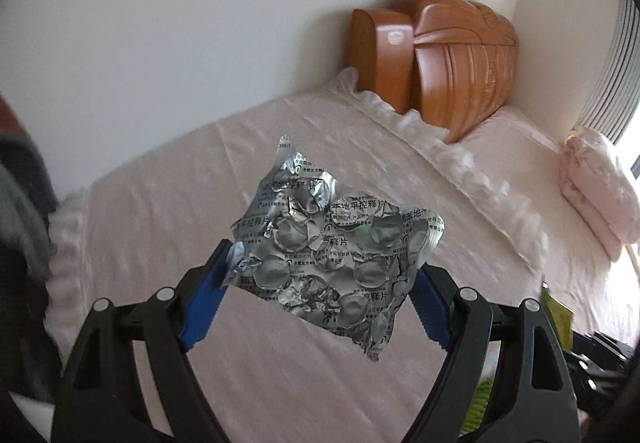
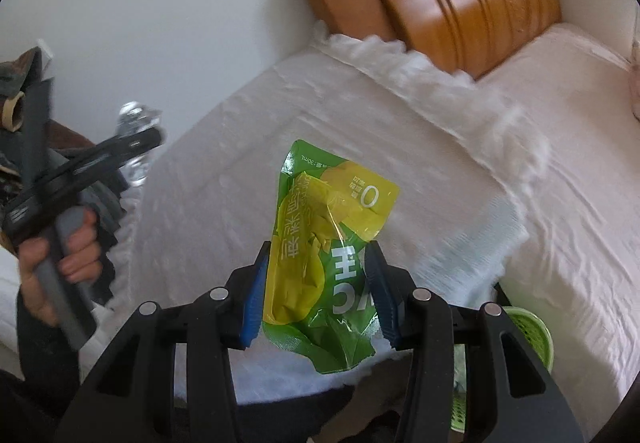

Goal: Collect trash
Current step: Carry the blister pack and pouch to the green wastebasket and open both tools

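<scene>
My left gripper (image 1: 320,279) is shut on a crumpled silver foil blister pack (image 1: 332,247) and holds it in the air above the bed. My right gripper (image 2: 316,283) is shut on a green and yellow drink pouch (image 2: 324,255), also held above the bed. In the right wrist view the left gripper shows at the far left, held by a hand (image 2: 60,255), with the foil pack (image 2: 136,135) at its tip. A green slotted bin (image 2: 532,339) sits low at the right, beside the bed. It also shows in the left wrist view (image 1: 488,403).
A bed with a pale pink sheet (image 1: 280,363) fills both views. A frilled white pillow (image 1: 440,171) and a wooden headboard (image 1: 448,59) are at the far end. A folded pink blanket (image 1: 596,191) lies at the right. A white wall (image 1: 200,23) runs along the bed's left side.
</scene>
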